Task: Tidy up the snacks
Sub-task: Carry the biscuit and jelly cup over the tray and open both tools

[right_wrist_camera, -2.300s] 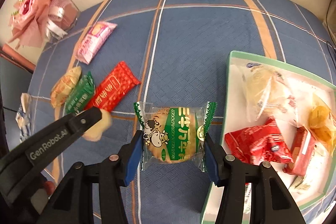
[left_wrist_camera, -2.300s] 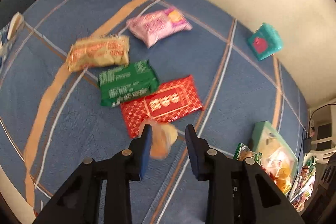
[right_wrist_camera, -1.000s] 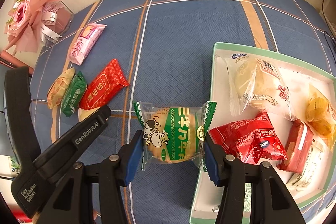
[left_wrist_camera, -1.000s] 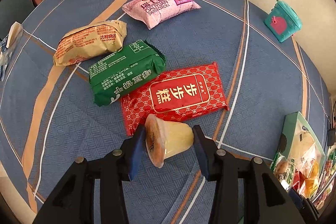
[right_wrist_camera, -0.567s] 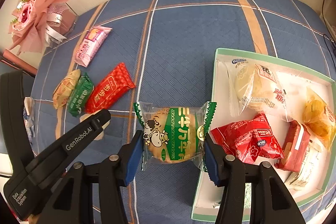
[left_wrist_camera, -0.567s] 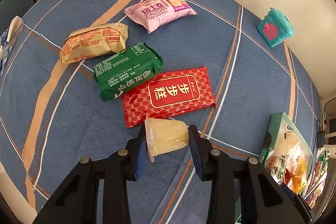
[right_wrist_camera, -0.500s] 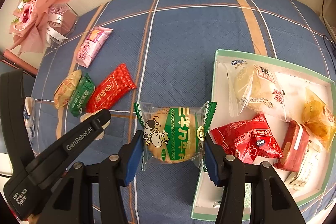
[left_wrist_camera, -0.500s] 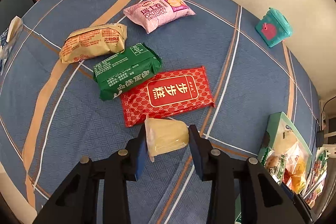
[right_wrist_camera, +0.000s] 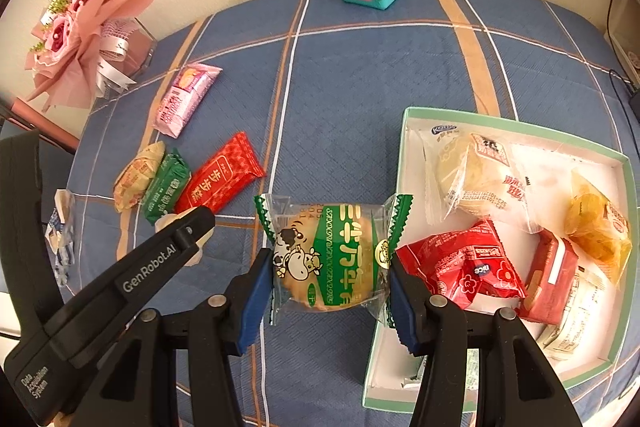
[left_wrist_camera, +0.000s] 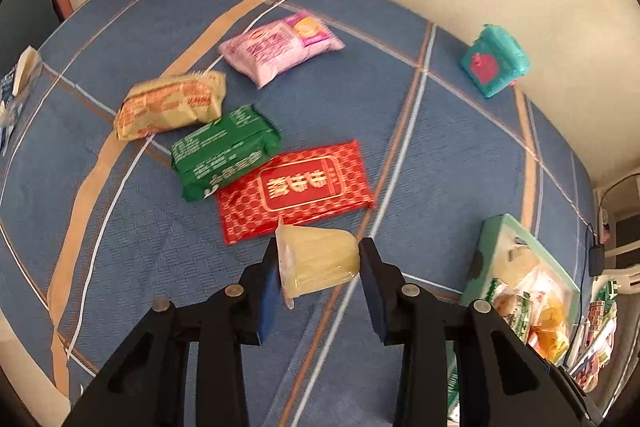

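Left gripper [left_wrist_camera: 318, 269] clenched on a pale yellow jelly cup [left_wrist_camera: 316, 261], red packet [left_wrist_camera: 294, 189] just beyond its tips; right gripper [right_wrist_camera: 328, 273] grasping a green cow-print cracker pack [right_wrist_camera: 332, 255], green-rimmed box [right_wrist_camera: 404, 131] of snacks just right of it, blue plaid tablecloth [right_wrist_camera: 352, 75] beneath both

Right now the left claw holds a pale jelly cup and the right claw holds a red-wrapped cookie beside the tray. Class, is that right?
Not quite: in the right wrist view, the cookie in the right claw has a green wrapper, not red. The left claw does hold the jelly cup.
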Tool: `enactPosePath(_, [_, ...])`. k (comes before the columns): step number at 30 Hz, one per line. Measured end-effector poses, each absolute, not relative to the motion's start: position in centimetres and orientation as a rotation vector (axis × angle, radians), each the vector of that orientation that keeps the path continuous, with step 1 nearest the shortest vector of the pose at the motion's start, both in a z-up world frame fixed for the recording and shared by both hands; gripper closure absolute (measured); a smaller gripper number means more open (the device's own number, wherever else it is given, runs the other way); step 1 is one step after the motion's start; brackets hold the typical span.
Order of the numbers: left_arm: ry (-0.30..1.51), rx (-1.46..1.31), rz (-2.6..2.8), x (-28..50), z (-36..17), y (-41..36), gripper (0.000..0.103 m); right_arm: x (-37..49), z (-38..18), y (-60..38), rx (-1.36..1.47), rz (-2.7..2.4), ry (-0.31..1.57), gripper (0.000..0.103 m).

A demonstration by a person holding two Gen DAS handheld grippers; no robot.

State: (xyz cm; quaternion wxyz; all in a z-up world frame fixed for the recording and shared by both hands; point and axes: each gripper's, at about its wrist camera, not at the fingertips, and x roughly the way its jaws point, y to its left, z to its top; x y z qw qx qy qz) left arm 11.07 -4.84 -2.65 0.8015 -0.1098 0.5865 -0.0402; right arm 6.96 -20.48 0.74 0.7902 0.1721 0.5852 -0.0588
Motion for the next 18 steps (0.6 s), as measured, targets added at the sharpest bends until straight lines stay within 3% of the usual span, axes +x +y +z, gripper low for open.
enactPosePath(18, [1.162,-0.109,-0.357,5.6,2.6,-14.7,0.064,-1.3,3.1,-29.3,0.455,-0.361,1.184,0.046])
